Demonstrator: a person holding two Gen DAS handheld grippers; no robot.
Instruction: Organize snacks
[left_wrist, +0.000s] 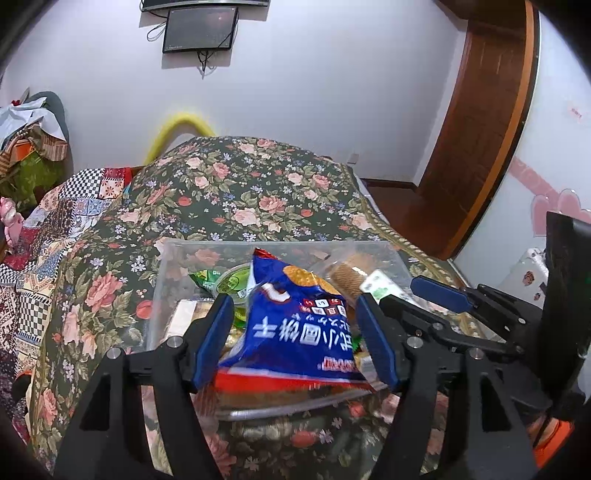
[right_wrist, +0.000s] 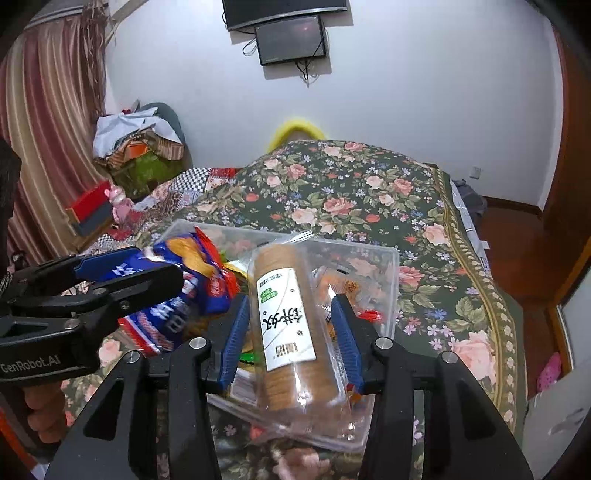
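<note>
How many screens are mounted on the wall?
2: a smaller screen hangs in the middle of the white wall, and a larger one sits directly above it, cut off by the picture's top edge.

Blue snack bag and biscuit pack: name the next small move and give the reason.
Probably lower both a little, then open. The left gripper holds the blue snack bag and the right gripper the biscuit pack, both already above the clear container.
</note>
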